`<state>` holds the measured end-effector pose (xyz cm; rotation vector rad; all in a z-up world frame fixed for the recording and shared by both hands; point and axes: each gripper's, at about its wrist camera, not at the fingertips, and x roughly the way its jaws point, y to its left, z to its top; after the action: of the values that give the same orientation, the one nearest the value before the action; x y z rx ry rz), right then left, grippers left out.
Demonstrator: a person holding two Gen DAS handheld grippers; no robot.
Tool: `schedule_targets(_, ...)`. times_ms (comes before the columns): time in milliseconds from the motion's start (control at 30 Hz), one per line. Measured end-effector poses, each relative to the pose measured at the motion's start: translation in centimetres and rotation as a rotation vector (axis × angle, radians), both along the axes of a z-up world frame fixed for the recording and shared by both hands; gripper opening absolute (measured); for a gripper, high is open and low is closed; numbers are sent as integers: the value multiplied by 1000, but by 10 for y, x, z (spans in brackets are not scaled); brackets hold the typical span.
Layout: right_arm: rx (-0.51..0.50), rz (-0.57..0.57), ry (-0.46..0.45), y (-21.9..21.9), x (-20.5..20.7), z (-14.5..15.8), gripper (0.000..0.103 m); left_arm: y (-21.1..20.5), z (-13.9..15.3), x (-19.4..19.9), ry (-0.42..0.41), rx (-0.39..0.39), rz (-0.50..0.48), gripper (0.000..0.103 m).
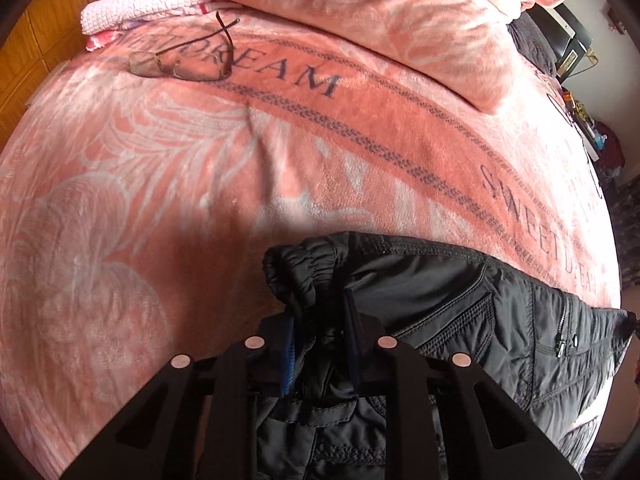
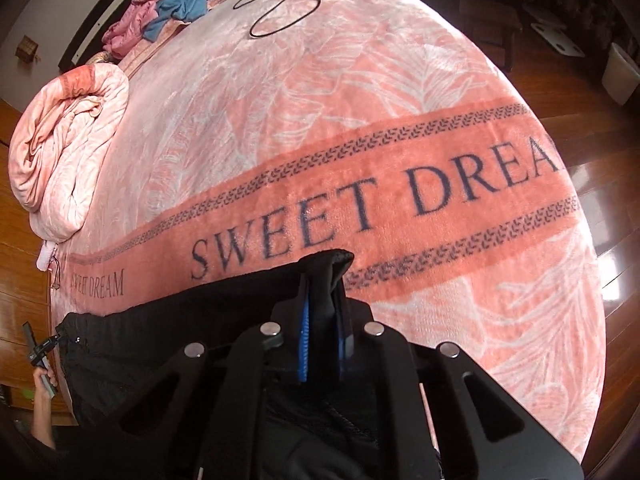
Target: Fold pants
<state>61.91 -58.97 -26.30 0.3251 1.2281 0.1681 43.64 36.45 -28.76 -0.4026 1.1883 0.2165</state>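
Left wrist: left claw (image 1: pixel 320 312) pinching pants (image 1: pixel 460 292) | right claw (image 2: pixel 322 312) clamped likewise

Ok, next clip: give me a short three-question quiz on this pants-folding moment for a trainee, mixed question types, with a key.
1. True or false: the left gripper is shut on the gathered elastic end of the black pants.
2. Multiple choice: what lies on the pink blanket near the folded white cloth in the left wrist view? A) a phone B) a pair of glasses C) a book
3. Fill in: the right gripper is shut on the ____.

Key: 1 true; 2 B; 3 black pants.
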Motion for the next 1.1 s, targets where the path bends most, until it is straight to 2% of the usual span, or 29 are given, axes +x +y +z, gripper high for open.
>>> schedule_targets(267,-6,-28,-120,-2,-58,82,8,-2,60,-28,-110,-12,-12,20)
schedule_targets(433,0,-64,-187,-12,-113,124,7,-5,100,-52,-199,-38,-29,20)
schedule_targets(567,9,-96,-225,-22,-163,146,7,-10,122,-77,-252,-68,-35,20)
schedule_targets(767,21,-157,-251,-36,-238,145,7,-12,135,-121,-291,-108,-24,20)
schedule_targets(1100,58,-235,-259,-45,-341,128,8,-6,125,-189,-297,-155,15,20)
